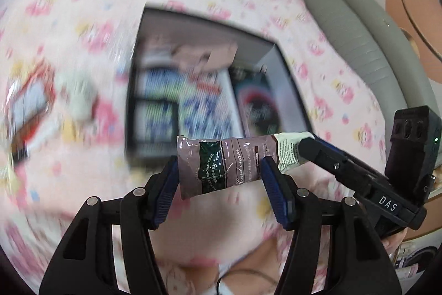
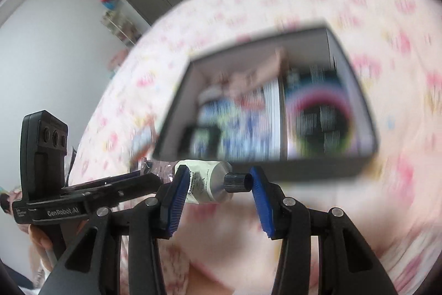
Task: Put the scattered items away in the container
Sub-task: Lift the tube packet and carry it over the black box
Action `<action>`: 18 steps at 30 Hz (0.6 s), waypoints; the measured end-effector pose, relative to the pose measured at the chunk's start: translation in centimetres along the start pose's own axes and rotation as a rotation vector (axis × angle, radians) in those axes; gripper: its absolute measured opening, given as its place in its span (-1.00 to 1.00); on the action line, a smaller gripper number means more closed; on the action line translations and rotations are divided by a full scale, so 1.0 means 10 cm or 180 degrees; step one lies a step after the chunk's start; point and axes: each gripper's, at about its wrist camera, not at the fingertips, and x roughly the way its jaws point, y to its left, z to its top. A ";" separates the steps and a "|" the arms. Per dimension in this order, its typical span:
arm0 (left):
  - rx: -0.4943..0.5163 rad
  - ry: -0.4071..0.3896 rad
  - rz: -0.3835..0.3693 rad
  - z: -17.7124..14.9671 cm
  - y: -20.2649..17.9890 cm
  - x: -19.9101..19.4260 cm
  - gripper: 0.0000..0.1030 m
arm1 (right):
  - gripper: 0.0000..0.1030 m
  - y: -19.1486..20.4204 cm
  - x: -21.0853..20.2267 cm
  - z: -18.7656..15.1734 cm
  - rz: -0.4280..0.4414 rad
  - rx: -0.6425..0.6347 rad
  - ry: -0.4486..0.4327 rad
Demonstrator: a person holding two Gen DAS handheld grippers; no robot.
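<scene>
A mauve and white hand cream tube (image 1: 237,156) hangs in the air, held crosswise between both grippers. My left gripper (image 1: 219,165) is shut on its mauve body, the crimped end against the left pad. My right gripper (image 2: 218,176) is shut on the white end of the tube (image 2: 205,181), with the black cap against its right pad. Each gripper shows side-on in the other view: the right gripper (image 1: 304,148) and the left gripper (image 2: 154,180). Beyond and below stands the dark grey box (image 1: 207,21), blurred, with several packets inside; its front wall (image 2: 317,170) lies just past the tube.
A pink patterned sheet (image 1: 83,4) covers the surface around the box. A red-edged packet (image 1: 30,101) and a white item (image 1: 77,98) lie left of the box. A grey padded edge (image 1: 359,32) runs along the right. A hand (image 2: 38,239) holds the left gripper.
</scene>
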 end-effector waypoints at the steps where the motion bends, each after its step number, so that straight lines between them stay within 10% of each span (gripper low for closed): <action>1: 0.0002 -0.0050 -0.0002 0.15 -0.02 0.00 0.17 | -0.18 0.01 0.00 0.17 -0.0047 -0.0071 -0.0057; 9: -0.0177 0.0033 0.0291 1.20 0.20 0.78 0.17 | -0.18 -0.38 0.75 1.32 -0.0102 -0.0075 0.0200; 18: -0.0119 0.0268 0.0759 1.36 0.33 1.37 0.17 | -0.18 -0.93 1.64 1.42 0.0109 0.0338 0.0694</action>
